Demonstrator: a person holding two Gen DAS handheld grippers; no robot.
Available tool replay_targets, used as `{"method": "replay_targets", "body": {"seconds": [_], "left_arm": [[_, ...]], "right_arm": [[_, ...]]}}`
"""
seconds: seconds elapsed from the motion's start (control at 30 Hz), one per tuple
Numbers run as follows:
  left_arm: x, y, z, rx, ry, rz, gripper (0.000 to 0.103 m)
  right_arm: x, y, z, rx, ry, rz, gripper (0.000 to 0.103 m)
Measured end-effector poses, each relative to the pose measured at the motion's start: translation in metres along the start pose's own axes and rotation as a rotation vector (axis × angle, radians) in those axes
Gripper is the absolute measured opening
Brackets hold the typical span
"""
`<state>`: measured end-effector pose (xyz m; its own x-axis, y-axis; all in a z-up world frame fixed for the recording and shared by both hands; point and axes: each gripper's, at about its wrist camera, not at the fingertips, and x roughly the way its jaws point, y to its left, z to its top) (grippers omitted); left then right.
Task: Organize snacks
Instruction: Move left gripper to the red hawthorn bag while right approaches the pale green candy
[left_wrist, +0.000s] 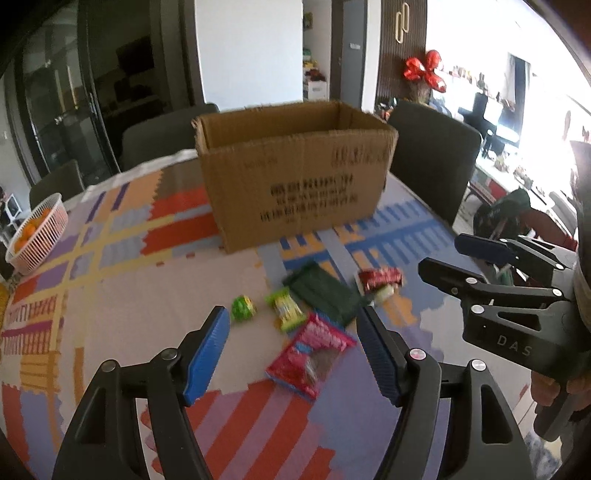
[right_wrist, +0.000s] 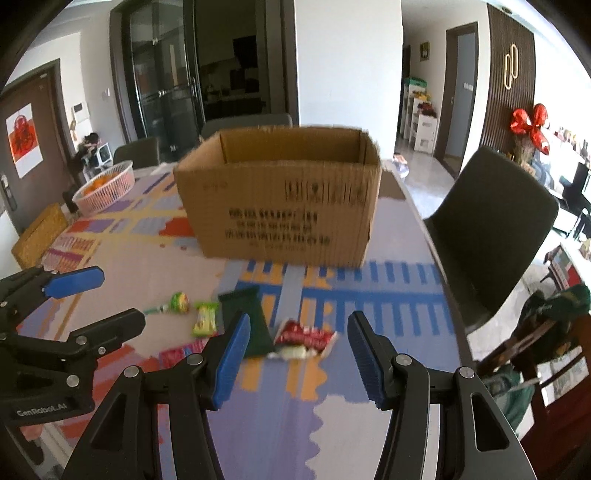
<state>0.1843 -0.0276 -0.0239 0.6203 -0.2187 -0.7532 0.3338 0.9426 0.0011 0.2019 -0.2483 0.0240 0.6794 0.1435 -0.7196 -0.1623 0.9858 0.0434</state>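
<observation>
Left wrist view is smeared by motion: the print on the box (left_wrist: 295, 173) cannot be read, and the snack wrappers show only as colours. The left hand-held gripper (left_wrist: 293, 354) has its jaws apart with nothing between the pads; a pink packet (left_wrist: 310, 356) lies on the bench below the gap, at lower centre. Above it lie a green-yellow packet (left_wrist: 288, 308), a round green sweet (left_wrist: 243, 308), a dark green packet (left_wrist: 323, 295) and a red packet (left_wrist: 380, 280), all loose on the bench in front of the box. At the right edge the right hand-held gripper (left_wrist: 437, 254) reaches in, its handle partly cut off, with a hand (left_wrist: 554, 391) around it.

Right wrist view shows the right hand-held gripper's own jaws apart and empty too, with the red packet on the bench beyond them. The pink packet is half hidden behind the left finger (right_wrist: 231, 358) here. Inside the box only the upper back wall shows; its floor is out of sight.

A cloth (left_wrist: 110, 288) of orange, purple, blue and yellow blocks covers the bench (right_wrist: 439, 266). A pink basket (left_wrist: 37, 236) of orange fruit sits at the left edge of the left wrist frame. Dark chairs (left_wrist: 432, 158) ring the bench; behind are glass doors (right_wrist: 162, 74), a white wall and a red foil balloon (left_wrist: 424, 70), with the far right washed out by daylight.
</observation>
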Motion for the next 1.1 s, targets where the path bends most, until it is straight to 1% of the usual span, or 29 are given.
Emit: {"method": "replay_targets", "body": {"seconds": [0.1,0.27,0.53,0.83,1.1], "left_arm": [[0.011,-0.003,-0.01,0.022,0.026,-0.003,0.072],[0.029,-0.004,-0.02,0.037,0.073,-0.015,0.072],[0.06,-0.003,-0.03,0.047,0.143,-0.041,0.072],[0.082,-0.006,-0.036,0.071,0.186,-0.047,0.072],[0.092,-0.006,-0.035,0.054,0.202,-0.067,0.072]], "right_arm": [[0.011,0.0,-0.012,0.002,0.044,0.01,0.056],[0.027,0.001,-0.026,0.008,0.088,0.015,0.056],[0.052,-0.002,-0.035,0.02,0.145,0.005,0.056],[0.068,-0.004,-0.035,0.039,0.163,0.014,0.056],[0.085,-0.007,-0.031,0.068,0.181,0.024,0.056]]}}
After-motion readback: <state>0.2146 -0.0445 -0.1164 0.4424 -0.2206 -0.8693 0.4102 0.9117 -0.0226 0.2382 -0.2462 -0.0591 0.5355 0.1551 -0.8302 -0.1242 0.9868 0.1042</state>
